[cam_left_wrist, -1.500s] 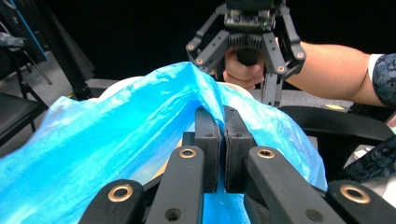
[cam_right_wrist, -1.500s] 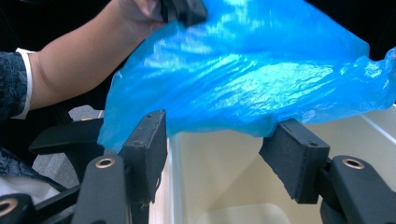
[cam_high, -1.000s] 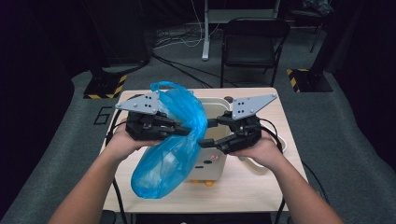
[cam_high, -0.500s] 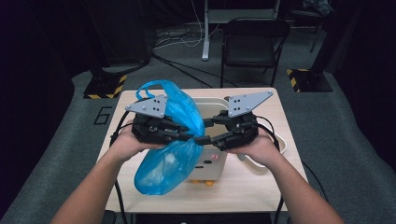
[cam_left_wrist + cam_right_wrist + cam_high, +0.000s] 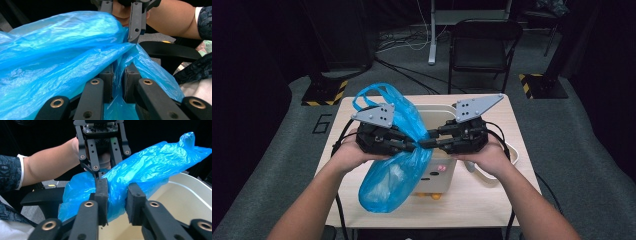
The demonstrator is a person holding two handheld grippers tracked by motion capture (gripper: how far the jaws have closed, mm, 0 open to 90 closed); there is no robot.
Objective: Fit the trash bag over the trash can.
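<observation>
Since the earlier frames, both grippers have drawn together at the middle of the blue plastic bag (image 5: 398,150), and the jaws of the right gripper (image 5: 428,142) have just been closing with bag film between them. Now its pads stand narrow around a fold of the bag – whether they already press it I cannot tell for sure. The left gripper (image 5: 412,146) has its jaws nearly together and pinches a bunched ridge of film. The bag hangs between the two hands, above the cream tub (image 5: 437,114) on the table (image 5: 492,200). I judge the bag very light, soft and slippery – it crumples and can tear, so it is better to take a gathered fold or a handle loop, not a single layer.
</observation>
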